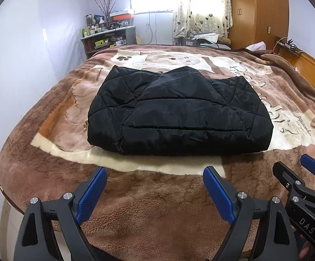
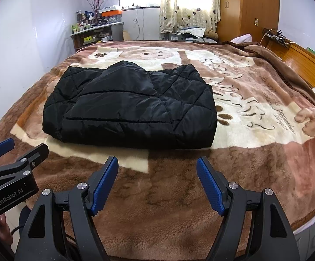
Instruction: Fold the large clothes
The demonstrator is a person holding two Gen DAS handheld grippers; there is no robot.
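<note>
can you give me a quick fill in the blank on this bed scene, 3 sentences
1. The quilted jacket lying folded on the bed is ____ in colour.
2. The jacket rests on a plush ____ printed with paw marks.
3. The left gripper and right gripper both have their jaws ____, holding nothing.

Missing words: black; blanket; open

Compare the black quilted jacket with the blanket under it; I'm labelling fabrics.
The black quilted jacket is shiny, plain and stitched in diamonds; the blanket is fluffy brown and cream with a printed animal picture and writing. The jacket is folded into a compact bundle; the blanket lies spread across the bed. Both lie flat, touched by no gripper.
</note>
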